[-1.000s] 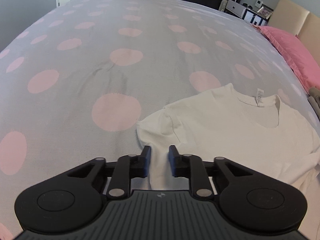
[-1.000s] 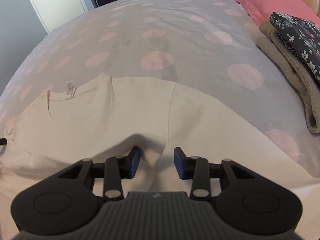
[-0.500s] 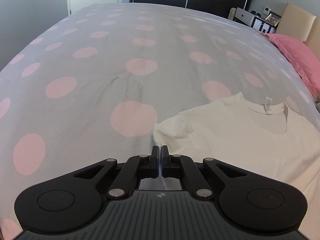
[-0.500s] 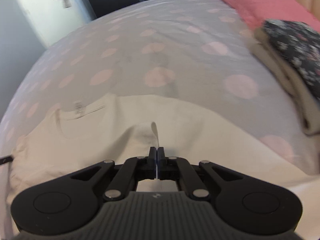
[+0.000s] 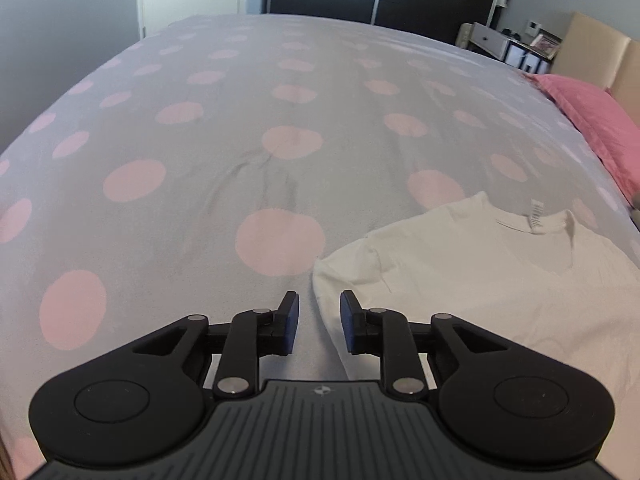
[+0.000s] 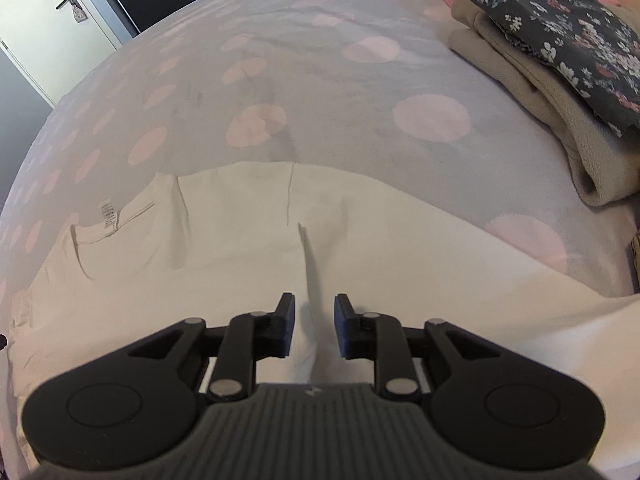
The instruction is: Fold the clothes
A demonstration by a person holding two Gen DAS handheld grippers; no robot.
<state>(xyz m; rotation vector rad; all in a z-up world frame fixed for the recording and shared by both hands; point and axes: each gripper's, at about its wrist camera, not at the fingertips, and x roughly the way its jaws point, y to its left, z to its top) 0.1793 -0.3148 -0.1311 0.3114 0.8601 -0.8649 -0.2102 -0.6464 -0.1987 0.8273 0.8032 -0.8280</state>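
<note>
Both grippers let go since half a second ago: left gripper [image 5: 319, 323] and right gripper [image 6: 314, 326] now gape empty over the white cotton T-shirt [image 6: 224, 248] on the grey pink-dotted bedspread [image 5: 248, 152]. Looks mid-fold; next needs a fresh edge pinch.

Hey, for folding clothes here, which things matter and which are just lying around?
For the job:
white cotton T-shirt
left claw, open
right claw, open

Lying about:
pink pillow
folded beige fleece under dark floral garment
grey bedspread with pink dots
</note>
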